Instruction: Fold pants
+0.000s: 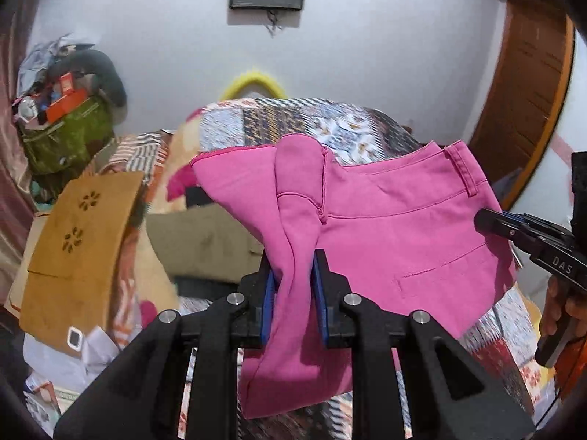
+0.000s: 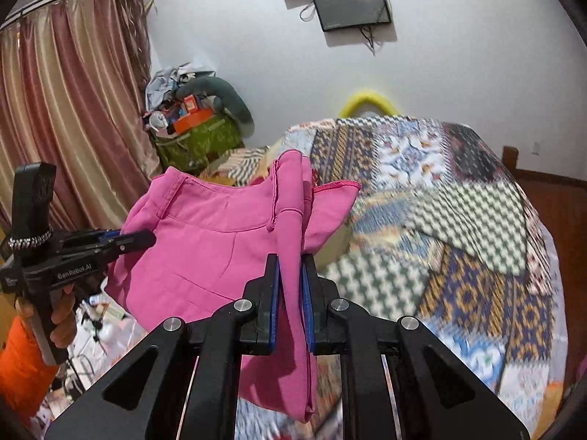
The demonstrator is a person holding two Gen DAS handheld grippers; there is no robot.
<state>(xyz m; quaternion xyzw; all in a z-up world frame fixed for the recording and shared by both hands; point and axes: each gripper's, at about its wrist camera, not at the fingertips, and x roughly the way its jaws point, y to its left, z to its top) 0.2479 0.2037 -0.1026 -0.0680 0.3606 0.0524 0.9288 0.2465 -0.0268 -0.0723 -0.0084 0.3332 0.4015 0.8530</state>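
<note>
Pink pants hang in the air above the bed, stretched between my two grippers. My left gripper is shut on a bunched fold of the pink fabric. In its view my right gripper grips the pants at the waistband side. My right gripper is shut on another bunch of the pants. In the right wrist view my left gripper holds the far edge at the left. Loose fabric hangs down below both pairs of fingers.
A bed with a patchwork quilt lies under the pants. A brown garment and an olive cloth lie to the left. A green bag with clutter stands by the curtain. A wooden door is at right.
</note>
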